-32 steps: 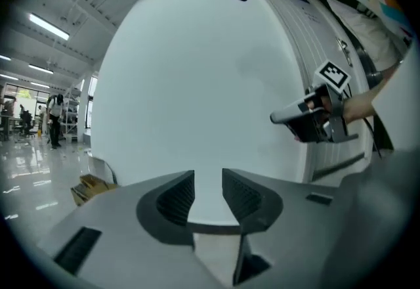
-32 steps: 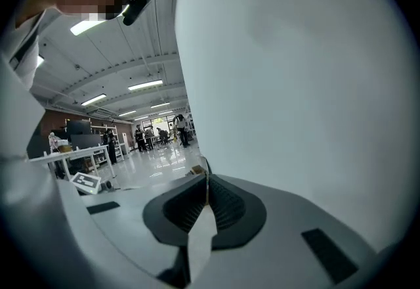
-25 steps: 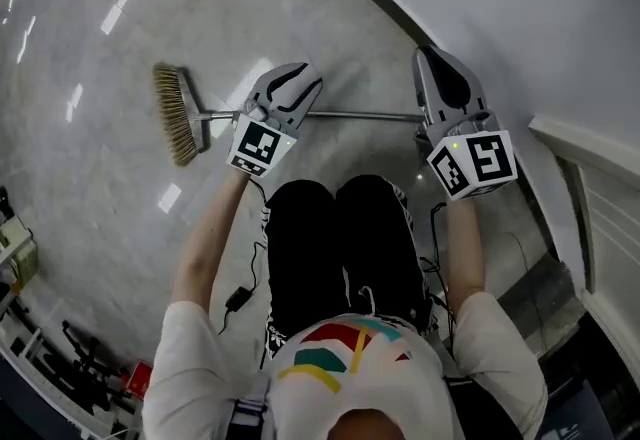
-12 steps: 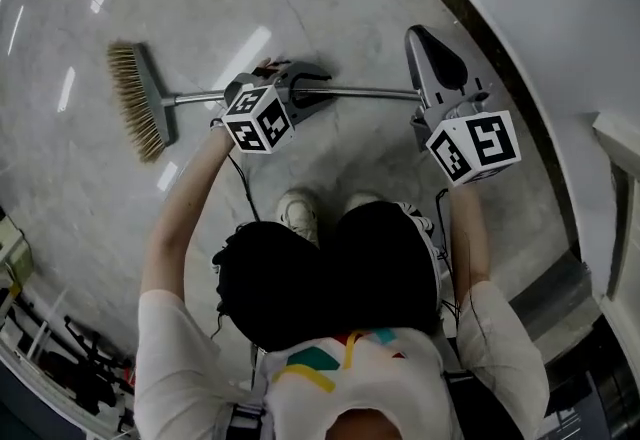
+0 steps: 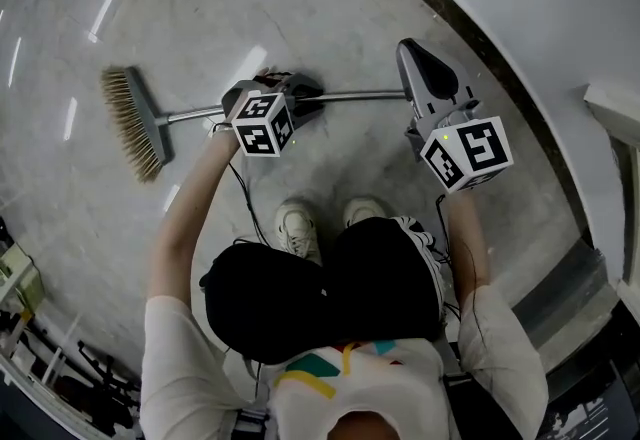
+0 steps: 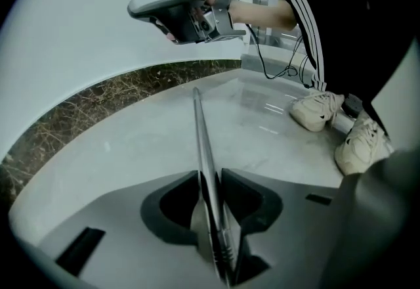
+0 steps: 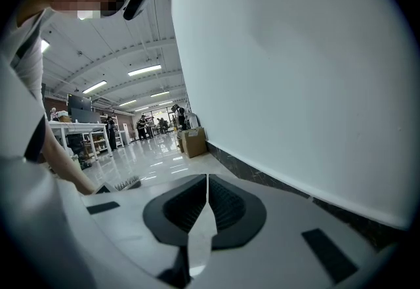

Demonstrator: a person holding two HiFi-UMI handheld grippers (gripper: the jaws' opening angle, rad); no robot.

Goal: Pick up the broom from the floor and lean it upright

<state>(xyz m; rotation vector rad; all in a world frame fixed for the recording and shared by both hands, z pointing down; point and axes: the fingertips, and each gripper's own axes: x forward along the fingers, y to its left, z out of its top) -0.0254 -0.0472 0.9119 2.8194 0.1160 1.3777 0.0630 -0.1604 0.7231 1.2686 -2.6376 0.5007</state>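
Observation:
The broom lies flat on the pale marble floor, its bristle head (image 5: pixel 132 124) at the left and its thin metal handle (image 5: pixel 350 95) running right toward the wall. My left gripper (image 5: pixel 305 88) points down over the middle of the handle. In the left gripper view the handle (image 6: pixel 200 136) runs between the two jaws, and my left gripper (image 6: pixel 209 176) is open with a sliver of floor showing beside the handle. My right gripper (image 5: pixel 410 53) hovers by the handle's far end, shut and empty. It is also in its own view (image 7: pixel 207 179) and in the left gripper view (image 6: pixel 141 6).
A white wall with a dark stone skirting (image 5: pixel 480 58) curves close behind the handle's end. The person's pale shoes (image 5: pixel 300 226) stand just behind the handle. A cardboard box (image 7: pixel 193 142) sits by the wall farther off, and tables (image 7: pixel 72 131) stand across the room.
Both grippers have come down toward the floor as the person crouched. The left one tipped downward, rolled, and settled astride the handle. The right one sank near the handle's end.

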